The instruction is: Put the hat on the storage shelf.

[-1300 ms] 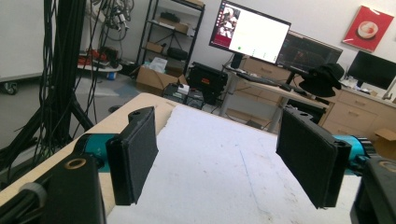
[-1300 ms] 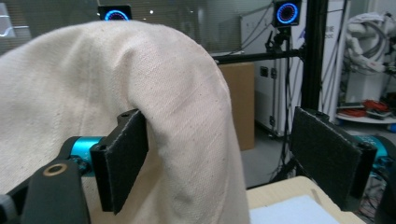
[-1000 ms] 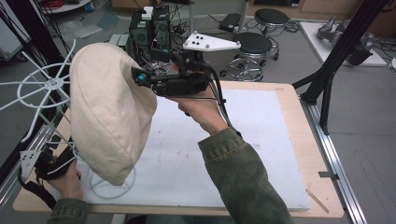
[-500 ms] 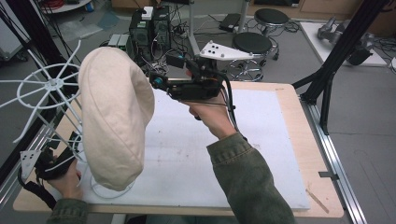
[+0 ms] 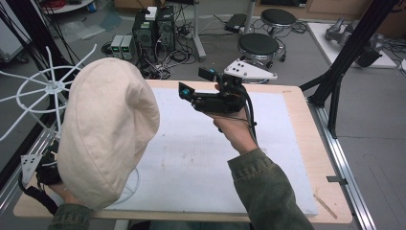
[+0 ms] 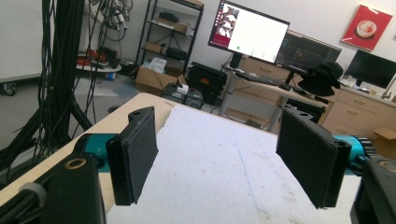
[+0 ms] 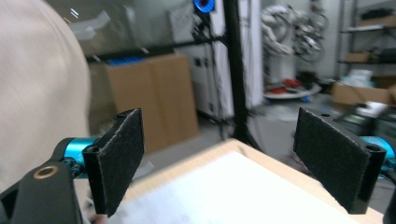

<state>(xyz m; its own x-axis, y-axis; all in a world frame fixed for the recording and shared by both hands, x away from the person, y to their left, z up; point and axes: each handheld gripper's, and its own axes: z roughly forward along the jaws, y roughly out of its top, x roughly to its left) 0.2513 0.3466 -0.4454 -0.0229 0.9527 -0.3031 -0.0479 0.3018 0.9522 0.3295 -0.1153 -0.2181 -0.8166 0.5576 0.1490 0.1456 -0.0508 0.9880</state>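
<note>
We see the cream hat (image 5: 107,136) standing tall at the near left of the tabletop (image 5: 297,143), draped over a white wire stand (image 5: 50,88) whose spokes fan out to its left. Our right tool (image 5: 197,82) is held up in the air above the middle of the white mat (image 5: 191,158), pointing left toward the hat's upper right side, near it but clearly apart. Its jaws are spread wide with nothing between them; in the right gripper view the hat (image 7: 39,93) rises at the left edge, outside the left jaw.

Our left tool (image 6: 217,158) sits low at the near left corner, beside the stand's foot and largely hidden behind the hat in the high view. Its jaws are also spread wide and empty, looking out across the bare mat (image 6: 224,163).

Nothing lies on the mat between the right tool and the hat. Beyond the far edge of the tabletop stand black stools (image 5: 258,45) and a cluster of boxes and cables (image 5: 153,33) on the floor.
</note>
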